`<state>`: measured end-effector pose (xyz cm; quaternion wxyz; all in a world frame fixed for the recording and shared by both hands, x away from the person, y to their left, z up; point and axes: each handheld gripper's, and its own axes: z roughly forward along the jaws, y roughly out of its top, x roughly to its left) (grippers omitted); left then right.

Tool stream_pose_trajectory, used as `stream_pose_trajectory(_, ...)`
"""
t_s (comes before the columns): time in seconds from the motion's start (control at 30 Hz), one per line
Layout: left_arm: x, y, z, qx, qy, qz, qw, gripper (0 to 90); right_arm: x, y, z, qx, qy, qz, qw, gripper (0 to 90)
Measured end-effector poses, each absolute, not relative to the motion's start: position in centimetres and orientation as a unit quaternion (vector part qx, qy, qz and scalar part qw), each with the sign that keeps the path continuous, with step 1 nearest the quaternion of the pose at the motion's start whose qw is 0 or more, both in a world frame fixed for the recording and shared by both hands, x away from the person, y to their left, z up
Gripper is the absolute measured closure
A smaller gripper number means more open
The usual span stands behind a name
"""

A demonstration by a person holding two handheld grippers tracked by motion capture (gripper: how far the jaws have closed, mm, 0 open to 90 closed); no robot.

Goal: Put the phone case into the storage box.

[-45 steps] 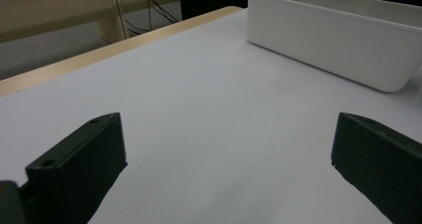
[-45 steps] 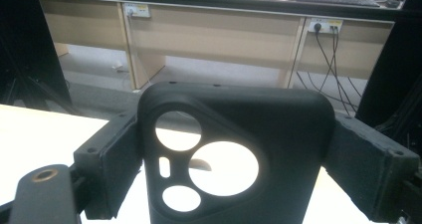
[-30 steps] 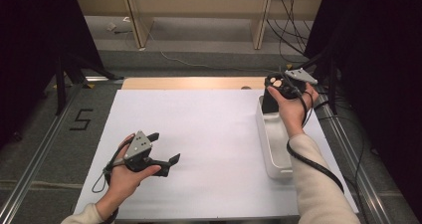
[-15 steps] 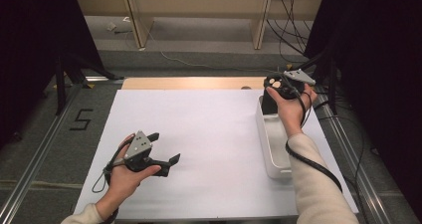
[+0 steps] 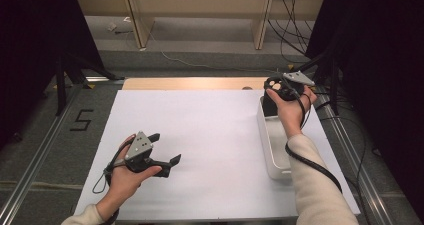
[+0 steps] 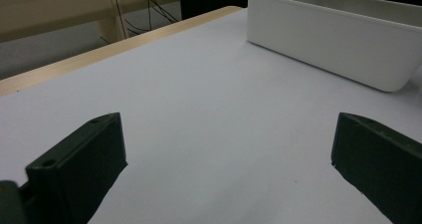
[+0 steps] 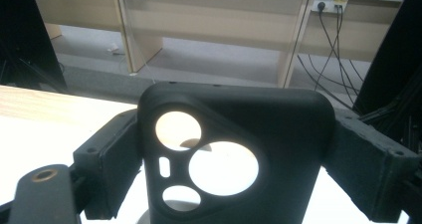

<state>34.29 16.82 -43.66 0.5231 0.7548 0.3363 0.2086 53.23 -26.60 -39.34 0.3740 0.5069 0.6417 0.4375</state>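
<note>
Left gripper (image 5: 165,161), held in the person's left hand (image 5: 125,177), rested low over the near-left part of the white table sheet (image 5: 200,130), its jaws spread wide with nothing between them; in the left gripper view the two black jaws framed bare white surface, with the white bin (image 6: 338,40) farther off. Toward the middle, the sheet lay bare, and a strip of wooden tabletop (image 5: 190,83) showed along its far edge. At the right, the bin (image 5: 272,150) stood lengthwise along the sheet's right side. Above its far end, the right gripper (image 5: 280,90), in the person's right hand (image 5: 290,107), gripped a black phone case (image 7: 234,154). In the right gripper view the jaws pressed against the case's two side edges, standing fairly wide because of its breadth; the case stood upright, its camera cut-outs facing the lens and light showing through them. In the high view the case (image 5: 270,105) hung at the bin's far end; whether it touched the bin could not be told.
</note>
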Motion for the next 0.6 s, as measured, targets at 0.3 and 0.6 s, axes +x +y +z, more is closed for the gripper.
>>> stream_pose_trajectory(0.3,34.3,16.83,-43.68,0.755,0.336,0.208,0.523,0.3,53.4,-26.58,-39.66,0.509,0.642,0.436,0.372,14.7)
stream_pose_trajectory(0.6,34.31,16.84,-43.69,0.756,0.336,0.208,0.522,0.3,53.55,-26.44,-40.0,0.509,0.647,0.429,0.371,14.7)
